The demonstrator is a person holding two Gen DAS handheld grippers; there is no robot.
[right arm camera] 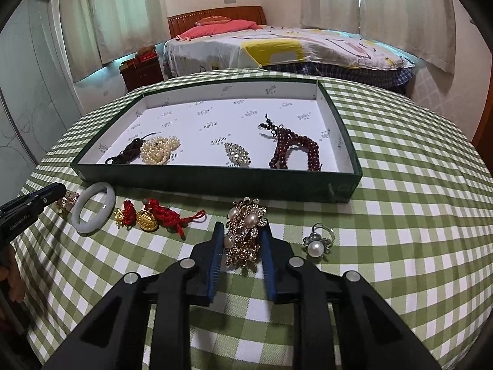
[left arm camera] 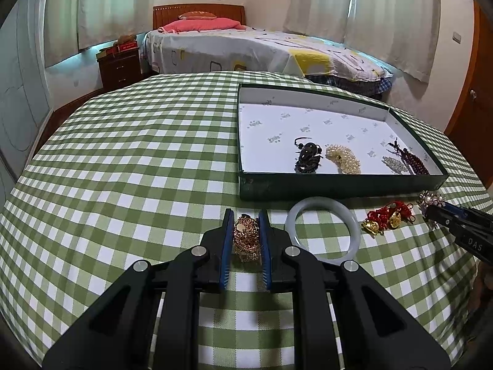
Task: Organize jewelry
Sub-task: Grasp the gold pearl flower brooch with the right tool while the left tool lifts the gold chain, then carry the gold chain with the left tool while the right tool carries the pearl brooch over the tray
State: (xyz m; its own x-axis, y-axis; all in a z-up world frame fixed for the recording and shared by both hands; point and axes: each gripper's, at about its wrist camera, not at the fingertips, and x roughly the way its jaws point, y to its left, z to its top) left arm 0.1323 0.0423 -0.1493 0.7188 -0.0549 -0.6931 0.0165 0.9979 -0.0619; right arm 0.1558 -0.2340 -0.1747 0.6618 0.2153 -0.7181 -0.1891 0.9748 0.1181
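A shallow green box (right arm camera: 215, 178) with white printed lining sits on the green-checked tablecloth (left arm camera: 123, 160), and everything else lies in relation to it; inside, along its near wall, rest a dark beaded piece (right arm camera: 126, 154), a cluster of cream pearls (right arm camera: 158, 149) touching it, a small rhinestone piece (right arm camera: 236, 153) and a loop of dark red beads (right arm camera: 292, 151) toward the box's right side.

In front of the box, on the cloth, is a row of loose jewelry; before its left end the left gripper (left arm camera: 246, 234) is clamped tight on a gold chain piece (left arm camera: 245, 240), both blue pads pressing its sides; just right of that lies a pale jade bangle (left arm camera: 323, 231), flat and close to the box's front wall; next comes a red knotted cord with gold charms (right arm camera: 148, 215).

Before the middle of the box's front wall the right gripper (right arm camera: 242, 240) straddles a pearl-and-crystal brooch (right arm camera: 245, 231); its fingers stand close on either side, and the left pad looks to be at the brooch's edge, though I cannot tell whether both pads are pressing yet; the brooch lies on the cloth.

Right of the brooch, well clear of the box, sits a pearl ring (right arm camera: 317, 242).
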